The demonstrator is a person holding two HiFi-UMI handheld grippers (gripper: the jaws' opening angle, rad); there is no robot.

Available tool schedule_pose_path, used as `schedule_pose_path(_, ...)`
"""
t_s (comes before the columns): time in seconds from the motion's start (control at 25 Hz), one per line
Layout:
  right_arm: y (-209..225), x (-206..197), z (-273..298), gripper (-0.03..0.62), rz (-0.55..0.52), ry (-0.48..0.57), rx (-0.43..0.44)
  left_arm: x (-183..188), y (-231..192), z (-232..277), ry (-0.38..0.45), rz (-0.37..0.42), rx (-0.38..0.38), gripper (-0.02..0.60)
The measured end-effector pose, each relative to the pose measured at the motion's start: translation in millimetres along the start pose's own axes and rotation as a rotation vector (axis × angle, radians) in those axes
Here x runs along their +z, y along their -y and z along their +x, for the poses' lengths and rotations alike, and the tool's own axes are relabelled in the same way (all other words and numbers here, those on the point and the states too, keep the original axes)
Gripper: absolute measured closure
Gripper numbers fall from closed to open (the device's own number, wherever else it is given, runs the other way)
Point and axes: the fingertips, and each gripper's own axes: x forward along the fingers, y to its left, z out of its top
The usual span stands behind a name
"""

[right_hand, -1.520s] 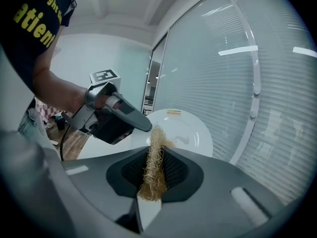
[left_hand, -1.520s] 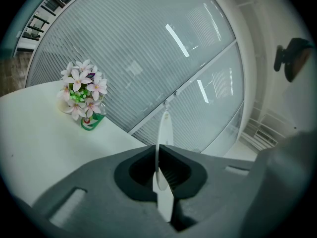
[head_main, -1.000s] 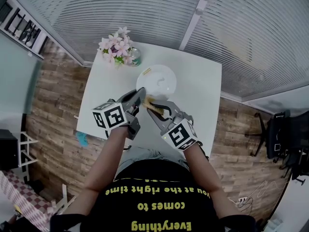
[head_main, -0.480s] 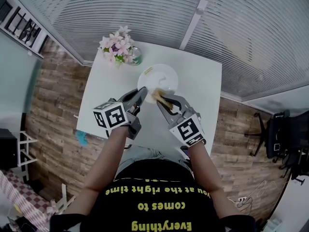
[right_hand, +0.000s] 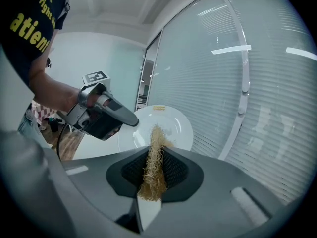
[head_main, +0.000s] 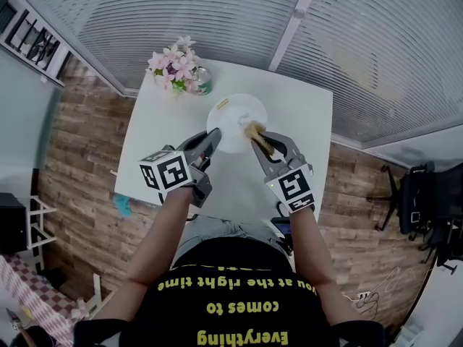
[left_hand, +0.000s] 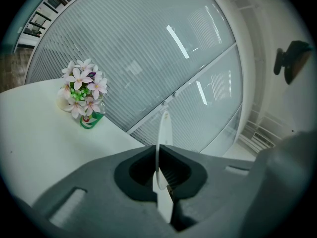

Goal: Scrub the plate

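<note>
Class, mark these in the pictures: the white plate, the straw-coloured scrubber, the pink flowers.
white plate [head_main: 239, 118], head view, its bare centre.
straw-coloured scrubber [right_hand: 153, 170], right gripper view, its fibres at mid-length.
pink flowers [left_hand: 81, 87], left gripper view, middle of the bunch.

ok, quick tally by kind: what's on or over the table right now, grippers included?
plate: 1
fibre scrubber: 1
flower pot: 1
grippers: 2 (left gripper shut on the plate, right gripper shut on the fibre scrubber)
table: 1
Total: 6
</note>
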Motion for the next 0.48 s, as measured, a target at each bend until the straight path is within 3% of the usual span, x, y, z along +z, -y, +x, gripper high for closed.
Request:
schedule_pose_path(0.2, 19.9, -0.5, -6.4, 0.543, 0.016, -0.005, -0.070, 0.0, 0.9, 0.5, -0.002, 0.000, -0.003, 0.574)
schedule_pose_path(0.48, 27.8, -0.5, -10.8, 0.543, 0.017, 0.001, -0.099, 1.1, 1.9, 1.0, 0.006, 0.005, -0.003, 0.574)
